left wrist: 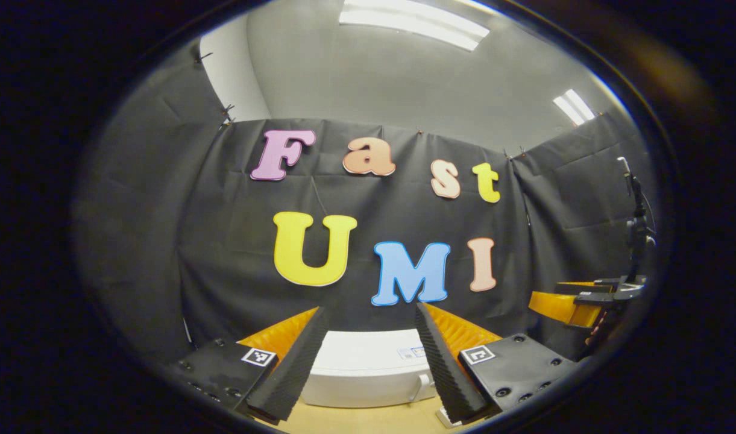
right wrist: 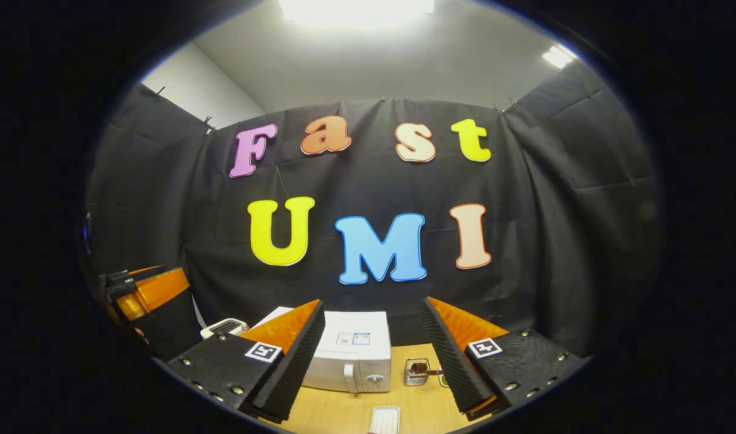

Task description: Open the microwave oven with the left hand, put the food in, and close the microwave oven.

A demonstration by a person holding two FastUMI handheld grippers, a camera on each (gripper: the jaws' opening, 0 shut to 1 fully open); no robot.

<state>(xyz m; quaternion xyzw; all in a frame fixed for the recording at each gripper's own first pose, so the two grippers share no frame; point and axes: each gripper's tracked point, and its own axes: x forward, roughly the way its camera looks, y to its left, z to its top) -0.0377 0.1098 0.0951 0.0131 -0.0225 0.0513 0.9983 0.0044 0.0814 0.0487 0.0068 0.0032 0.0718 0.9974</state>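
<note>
My left gripper (left wrist: 368, 361) and right gripper (right wrist: 371, 355) both hang released, grasping nothing. The microwave oven (right wrist: 349, 355), door closed, sits at six o'clock on the table (right wrist: 343, 413), a small white tray (right wrist: 384, 420) nearer me.

Bare table (right wrist: 343, 416) fronts the microwave (right wrist: 352, 355) (small container (right wrist: 384, 420) nearest).

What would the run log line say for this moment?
stage: before opening | microwave: door closed, on table | left gripper: open, raised, facing microwave | right gripper: open, holding nothing
</note>
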